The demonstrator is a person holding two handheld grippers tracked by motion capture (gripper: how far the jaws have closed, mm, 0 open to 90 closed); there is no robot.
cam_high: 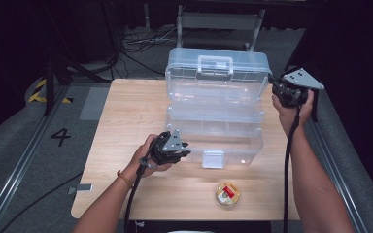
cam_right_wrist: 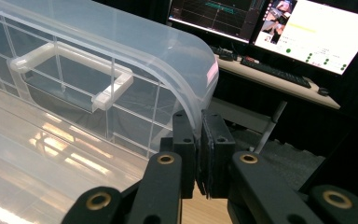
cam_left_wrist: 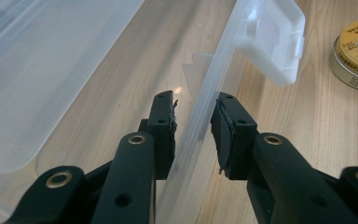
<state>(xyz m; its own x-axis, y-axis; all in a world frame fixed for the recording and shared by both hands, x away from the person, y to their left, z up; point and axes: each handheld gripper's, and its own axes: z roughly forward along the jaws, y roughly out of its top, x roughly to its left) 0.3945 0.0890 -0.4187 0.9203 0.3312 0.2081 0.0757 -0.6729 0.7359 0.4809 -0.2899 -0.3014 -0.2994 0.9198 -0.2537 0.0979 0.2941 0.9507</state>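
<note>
storage box (cam_high: 216, 111) sits open mid-desk; right claw (cam_right_wrist: 198, 140) is clamped on its lid rim, while left claw (cam_left_wrist: 195, 123) straddles the front wall, unpinched. swing the lid slowly, bracing the base.

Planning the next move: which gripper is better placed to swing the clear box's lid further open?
Right, probably. The right gripper is shut on the lid edge, while the left gripper straddles the front wall of the box base, steadying it.
</note>
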